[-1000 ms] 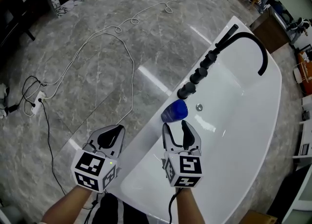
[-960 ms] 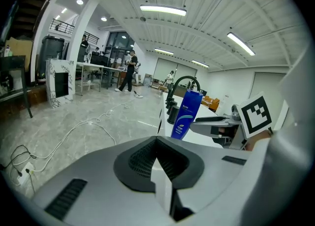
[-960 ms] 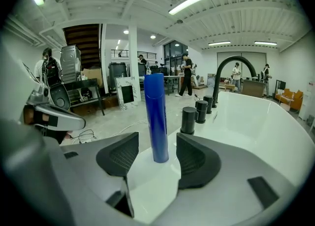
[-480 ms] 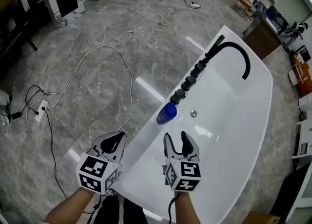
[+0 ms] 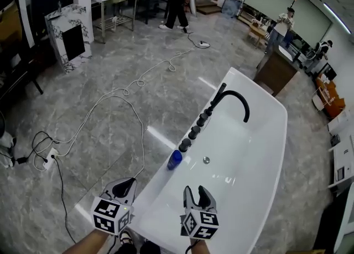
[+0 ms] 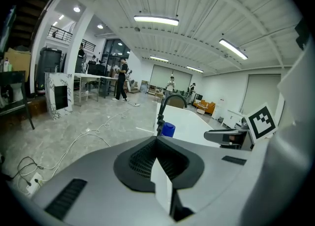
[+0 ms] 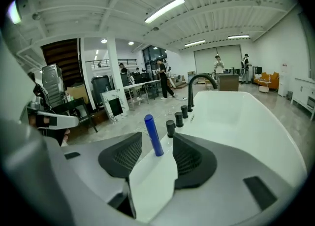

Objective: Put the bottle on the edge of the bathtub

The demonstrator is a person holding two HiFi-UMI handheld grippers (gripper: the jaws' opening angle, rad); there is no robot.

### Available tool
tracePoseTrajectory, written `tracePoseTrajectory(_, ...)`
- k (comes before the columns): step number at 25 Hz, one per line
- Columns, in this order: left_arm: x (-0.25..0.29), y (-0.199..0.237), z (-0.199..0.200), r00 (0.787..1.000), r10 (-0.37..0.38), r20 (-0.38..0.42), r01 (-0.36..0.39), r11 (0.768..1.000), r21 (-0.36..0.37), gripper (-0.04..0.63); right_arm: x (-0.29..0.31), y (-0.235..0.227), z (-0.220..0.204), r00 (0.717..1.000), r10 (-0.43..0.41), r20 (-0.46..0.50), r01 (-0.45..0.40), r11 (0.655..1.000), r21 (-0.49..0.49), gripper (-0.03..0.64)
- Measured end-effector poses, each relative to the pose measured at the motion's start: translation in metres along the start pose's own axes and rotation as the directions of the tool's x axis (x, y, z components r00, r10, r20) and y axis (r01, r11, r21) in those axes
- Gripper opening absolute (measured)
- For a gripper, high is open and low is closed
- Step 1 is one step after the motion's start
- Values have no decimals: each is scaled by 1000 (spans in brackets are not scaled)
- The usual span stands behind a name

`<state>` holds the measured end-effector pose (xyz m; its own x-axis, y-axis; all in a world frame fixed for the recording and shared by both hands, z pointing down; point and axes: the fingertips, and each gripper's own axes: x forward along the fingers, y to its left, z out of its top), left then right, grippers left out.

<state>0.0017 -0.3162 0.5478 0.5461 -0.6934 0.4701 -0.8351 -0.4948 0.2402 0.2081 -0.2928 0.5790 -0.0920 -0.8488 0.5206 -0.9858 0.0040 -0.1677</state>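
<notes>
The bottle (image 5: 175, 159) is standing upright on the near rim of the bathtub (image 5: 157, 192), just beside the nearest black knob (image 5: 185, 144), so the placing is looking done. The main risk now, as I judge it, is that this tall, slim bottle is resting on a narrow, smooth edge. A knock from a gripper or a push against the tub could send it rolling into the basin or falling to the floor. The right gripper (image 5: 195, 192) is hovering over the tub's near end with its jaws apart. They have just been closing a little, and nothing is between them; the bottle is only showing through the gap, well ahead. The left gripper (image 5: 125, 185) is hanging outside the rim with its jaws together and empty. A white cable (image 5: 124, 93) is lying across the floor near the tub, and stepping back over it could cause a stumble. Compared with a second ago, both grippers are sitting farther back from the bottle, which was just in front of the right fingertips and is now well apart from them. The bottle is keeping its place by the knob, and the head view is taking in much more of the room.
</notes>
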Motion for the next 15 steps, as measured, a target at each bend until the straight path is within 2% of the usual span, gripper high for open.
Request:
tracePoseTrajectory(5, -22, 1, 10, 1000, 12, 23, -12, 1000, -26, 15, -24, 10, 14, 1000, -12, 13, 11, 999, 44, 200)
tracePoseTrajectory(8, -33, 1, 23, 999, 15, 44, -14, 1000, -28, 15, -38, 15, 28, 999, -27, 39, 24, 997, 66, 157)
tracePoseTrajectory(15, -75, 12, 50, 994, 47, 95, -45, 999, -23, 15, -70, 45, 50, 999, -24, 46, 21, 998, 67, 152)
